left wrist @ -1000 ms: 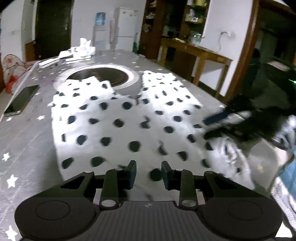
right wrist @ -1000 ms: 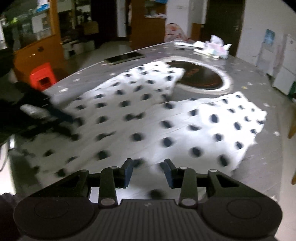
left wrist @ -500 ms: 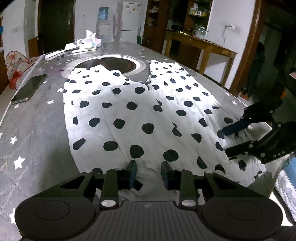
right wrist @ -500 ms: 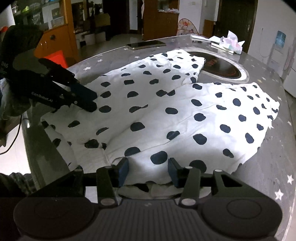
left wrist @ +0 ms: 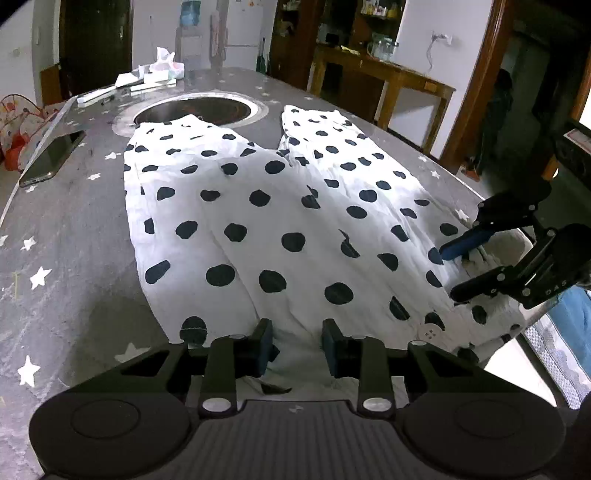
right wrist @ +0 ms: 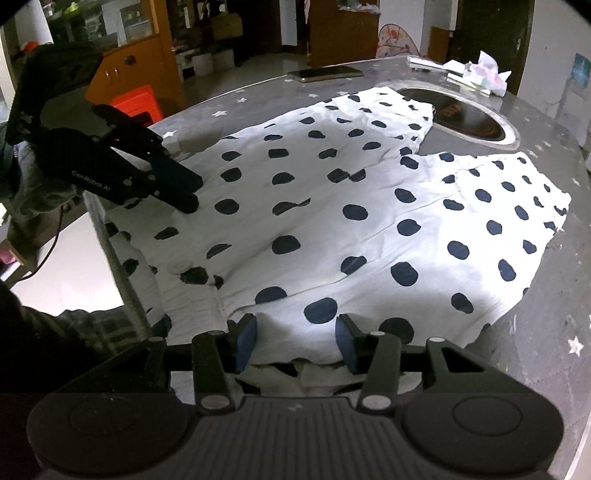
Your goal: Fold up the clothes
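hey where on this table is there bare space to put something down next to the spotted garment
Bare grey table runs along the spotted garment on the left claw's side, between the cloth and the phone. A second strip lies past the garment's other edge. The far end is crowded: the round inset and papers.

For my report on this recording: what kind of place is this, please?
Most likely a home dining room: a large table with a built-in hotpot well, a fridge and a water dispenser beyond, and wooden cabinets.
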`<state>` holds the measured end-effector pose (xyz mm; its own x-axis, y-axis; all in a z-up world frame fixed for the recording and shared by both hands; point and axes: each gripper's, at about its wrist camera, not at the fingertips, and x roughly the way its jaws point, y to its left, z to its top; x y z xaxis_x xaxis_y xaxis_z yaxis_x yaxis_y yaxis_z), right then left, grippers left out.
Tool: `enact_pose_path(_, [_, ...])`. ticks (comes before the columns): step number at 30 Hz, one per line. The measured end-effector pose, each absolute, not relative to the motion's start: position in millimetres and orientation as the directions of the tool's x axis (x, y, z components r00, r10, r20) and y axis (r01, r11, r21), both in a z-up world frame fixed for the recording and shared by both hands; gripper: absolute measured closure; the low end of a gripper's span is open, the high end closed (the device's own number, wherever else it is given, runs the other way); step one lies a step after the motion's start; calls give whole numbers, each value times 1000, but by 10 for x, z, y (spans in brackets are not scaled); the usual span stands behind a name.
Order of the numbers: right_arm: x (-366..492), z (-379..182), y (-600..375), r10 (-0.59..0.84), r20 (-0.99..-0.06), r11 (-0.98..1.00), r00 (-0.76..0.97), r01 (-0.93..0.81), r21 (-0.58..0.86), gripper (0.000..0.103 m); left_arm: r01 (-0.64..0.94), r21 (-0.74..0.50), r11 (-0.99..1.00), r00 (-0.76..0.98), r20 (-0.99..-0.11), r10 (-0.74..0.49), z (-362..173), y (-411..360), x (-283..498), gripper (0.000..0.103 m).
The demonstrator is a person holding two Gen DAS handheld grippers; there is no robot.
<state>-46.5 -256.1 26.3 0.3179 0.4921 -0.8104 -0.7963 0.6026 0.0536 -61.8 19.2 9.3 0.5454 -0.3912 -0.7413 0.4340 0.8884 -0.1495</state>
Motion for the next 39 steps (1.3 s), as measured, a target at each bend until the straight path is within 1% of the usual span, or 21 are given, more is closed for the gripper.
enact_pose_path(5, [-358,371,-2594,516,-785,616,343,-785,62,54,413,-135,901,576,-727,-373,211,232,-446,66])
enact_pose_path(8, [-265,403,-2604,517,-770,637,374,-769,55,51,379,-132,916,603,-716,-353,273,238,-322,65])
enact_pose_path(15, [-29,289,-2637,492,-764,692,418,-720,52,50,308,-109,945,646,-705,-292,309,176,87,56])
enact_pose_path(17, [23,257,-2640,484,-756,706,440,-707,41,47,295,-107,950,647,-709,-281,296,145,210,56])
enact_pose_path(21, [136,202,-2663,489,-734,739,472,-671,60,47,292,-104,951,648,-709,-277,260,44,461,56])
enact_pose_path(23, [174,168,-2658,482,-719,754,501,-655,49,43,286,-121,950,645,-709,-285,234,-3,592,56])
enact_pose_path(24, [187,155,-2650,481,-711,759,514,-649,44,39,282,-132,950,643,-709,-289,218,-29,663,56])
enact_pose_path(28, [278,142,-2616,500,-681,768,535,-637,63,35,271,-139,952,654,-699,-289,137,-123,904,56])
enact_pose_path(34, [609,119,-2561,501,-664,782,555,-619,73,34,195,-167,967,676,-691,-255,27,-38,1219,57])
enact_pose_path(36, [733,92,-2572,495,-659,796,566,-599,84,34,165,-178,970,680,-692,-242,-20,37,1296,59])
enact_pose_path(39, [860,34,-2597,486,-658,807,575,-585,85,34,144,-170,975,697,-682,-222,-36,125,1345,59])
